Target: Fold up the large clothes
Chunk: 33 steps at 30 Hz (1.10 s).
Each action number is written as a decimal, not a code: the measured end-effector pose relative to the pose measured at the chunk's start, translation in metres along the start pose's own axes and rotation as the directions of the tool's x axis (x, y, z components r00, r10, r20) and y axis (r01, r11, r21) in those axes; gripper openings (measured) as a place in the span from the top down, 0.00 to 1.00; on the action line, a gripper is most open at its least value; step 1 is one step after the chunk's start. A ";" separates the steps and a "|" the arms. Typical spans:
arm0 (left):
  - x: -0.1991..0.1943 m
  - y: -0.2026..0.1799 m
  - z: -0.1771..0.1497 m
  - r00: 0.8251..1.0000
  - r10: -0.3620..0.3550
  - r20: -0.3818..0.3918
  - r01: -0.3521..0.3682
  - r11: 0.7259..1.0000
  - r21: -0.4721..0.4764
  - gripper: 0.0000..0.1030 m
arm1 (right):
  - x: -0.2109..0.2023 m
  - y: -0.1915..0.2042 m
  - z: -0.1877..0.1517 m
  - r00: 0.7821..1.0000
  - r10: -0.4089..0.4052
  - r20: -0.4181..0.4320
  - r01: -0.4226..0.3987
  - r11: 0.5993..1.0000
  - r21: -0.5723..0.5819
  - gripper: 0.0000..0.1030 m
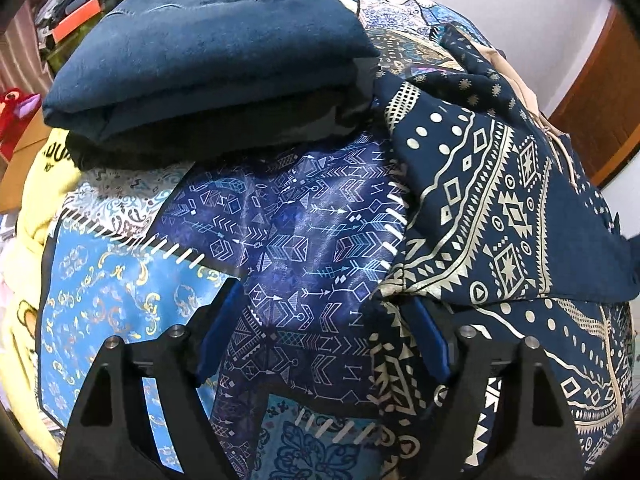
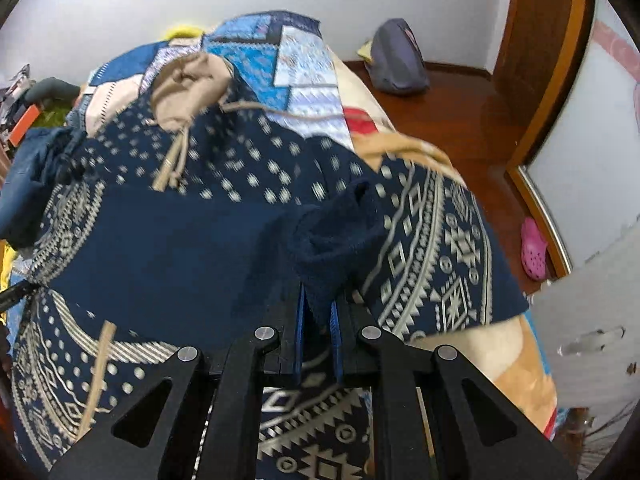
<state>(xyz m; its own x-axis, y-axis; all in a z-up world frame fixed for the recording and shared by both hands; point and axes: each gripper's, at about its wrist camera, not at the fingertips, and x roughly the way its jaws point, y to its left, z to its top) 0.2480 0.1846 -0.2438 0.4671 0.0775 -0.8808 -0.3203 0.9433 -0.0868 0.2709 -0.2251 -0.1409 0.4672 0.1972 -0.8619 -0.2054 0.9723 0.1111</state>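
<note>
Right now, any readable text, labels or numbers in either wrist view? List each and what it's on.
"DU": partial dark letters on the yellow garment at the left edge of the left wrist view, cut off by the folded blue garment; the whole word cannot be read.
A smaller line under it: too small to read.
Patterned navy garment and patchwork bedspread: motifs only, no lettering.
Right wrist view: no readable text.

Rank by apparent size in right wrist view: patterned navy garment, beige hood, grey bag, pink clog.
1. patterned navy garment
2. beige hood and grey bag: alike, and distances differ, so unranked
3. pink clog
</note>
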 end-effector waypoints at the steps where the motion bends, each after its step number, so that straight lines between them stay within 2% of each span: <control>1: -0.001 0.002 -0.002 1.000 0.006 0.003 -0.006 1.000 0.003 0.20 | 0.001 -0.002 -0.001 1.000 -0.004 -0.010 0.004 1.000 0.001 0.90; 8: -0.019 -0.003 -0.017 0.998 0.061 0.021 -0.062 0.996 0.069 0.21 | 0.005 -0.011 -0.017 0.994 -0.085 -0.075 0.084 0.996 -0.018 0.77; 11: -0.031 -0.005 -0.019 0.997 0.072 0.024 -0.074 0.993 0.091 0.21 | -0.002 -0.017 -0.022 0.991 -0.099 -0.095 0.098 0.995 -0.020 0.76; 14: -0.048 -0.010 -0.020 0.997 0.066 0.038 -0.071 0.991 0.118 0.21 | -0.021 -0.022 -0.027 0.991 -0.117 -0.063 0.116 0.993 -0.031 0.75; 17: -0.067 -0.023 -0.016 0.996 0.057 0.071 -0.067 0.987 0.144 0.21 | -0.046 -0.034 -0.028 0.995 -0.102 -0.012 0.101 0.995 -0.003 0.68; 22: -0.103 -0.055 -0.001 0.988 -0.004 0.153 -0.026 0.981 0.195 0.21 | -0.085 -0.060 -0.026 0.992 -0.106 0.073 0.103 0.993 0.051 0.64; 26: -0.124 -0.091 0.013 0.975 -0.063 0.211 0.009 0.969 0.247 0.19 | -0.103 -0.081 -0.023 0.984 -0.127 0.123 0.112 0.987 0.117 0.34; 28: -0.131 -0.107 0.018 0.969 -0.096 0.229 0.032 0.963 0.268 0.16 | -0.101 -0.090 -0.022 0.985 -0.114 0.128 0.093 0.983 0.159 0.33; 33: -0.130 -0.149 0.026 0.963 -0.143 0.230 0.061 0.942 0.330 0.14 | -0.069 -0.118 -0.021 0.998 -0.036 0.047 0.023 0.966 0.257 0.33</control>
<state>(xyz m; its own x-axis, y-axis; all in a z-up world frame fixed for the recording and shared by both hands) 0.2560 0.0427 -0.1043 0.6850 0.0140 -0.7284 -0.0012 0.9998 0.0180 0.2453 -0.3564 -0.1051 0.5141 0.1675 -0.8412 0.0329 0.9762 0.2144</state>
